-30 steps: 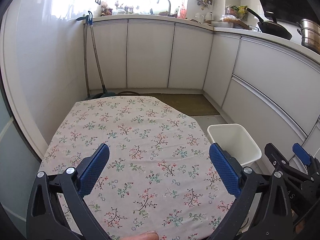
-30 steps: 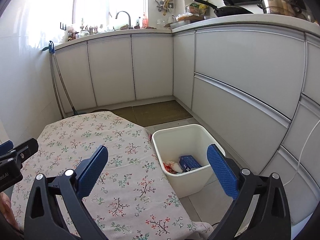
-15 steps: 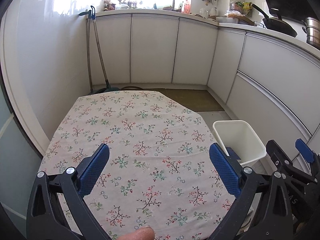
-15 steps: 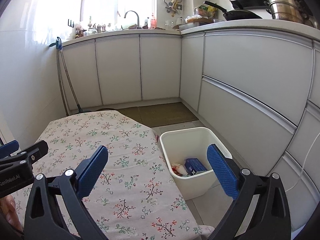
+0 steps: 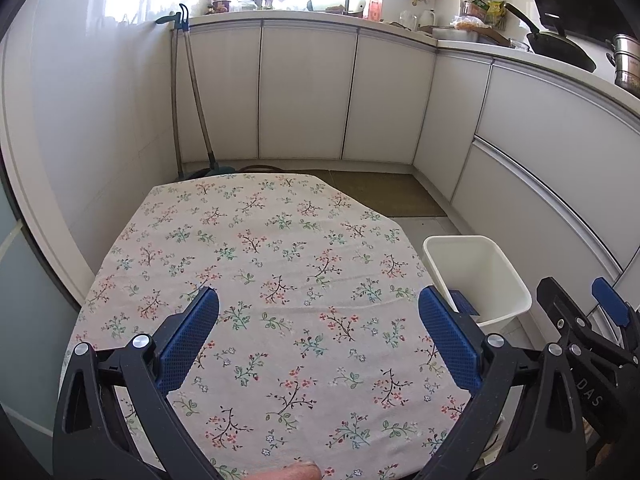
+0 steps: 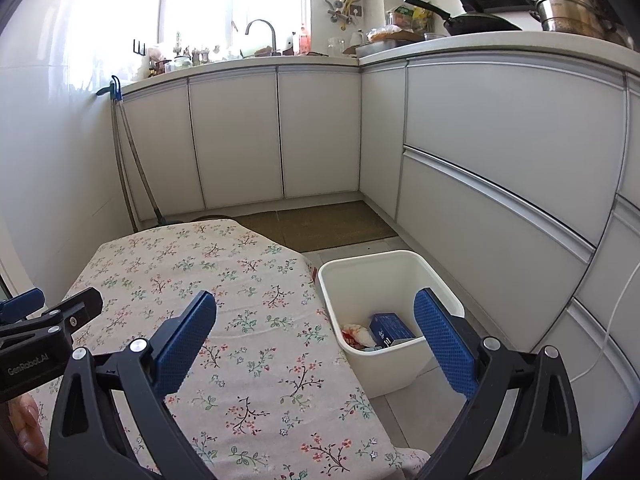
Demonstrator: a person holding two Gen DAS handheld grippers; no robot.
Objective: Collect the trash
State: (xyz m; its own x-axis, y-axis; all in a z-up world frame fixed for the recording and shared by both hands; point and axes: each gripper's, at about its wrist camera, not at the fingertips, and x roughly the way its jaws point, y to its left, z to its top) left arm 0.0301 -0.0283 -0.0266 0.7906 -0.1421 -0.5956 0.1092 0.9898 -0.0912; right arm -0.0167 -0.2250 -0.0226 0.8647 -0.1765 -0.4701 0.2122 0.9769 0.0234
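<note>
Table with floral-print cloth [image 5: 280, 272] filled the foreground. White rectangular plastic bin [image 6: 404, 364] stood on the floor just beside the table's right edge. Inside it lay a blue carton [image 6: 387, 330] and crumpled red-and-white wrapper [image 6: 356, 334]. Left gripper [image 5: 318, 338] and right gripper [image 6: 316, 342] both hung with jaws wide apart, holding nothing.

Both views tilted upward over the second. White bin [image 6: 376, 364] slid lower and nearer the right gripper [image 6: 316, 344]; left gripper [image 5: 320, 340] gained more cabinet front [image 5: 306, 88] ahead.
</note>
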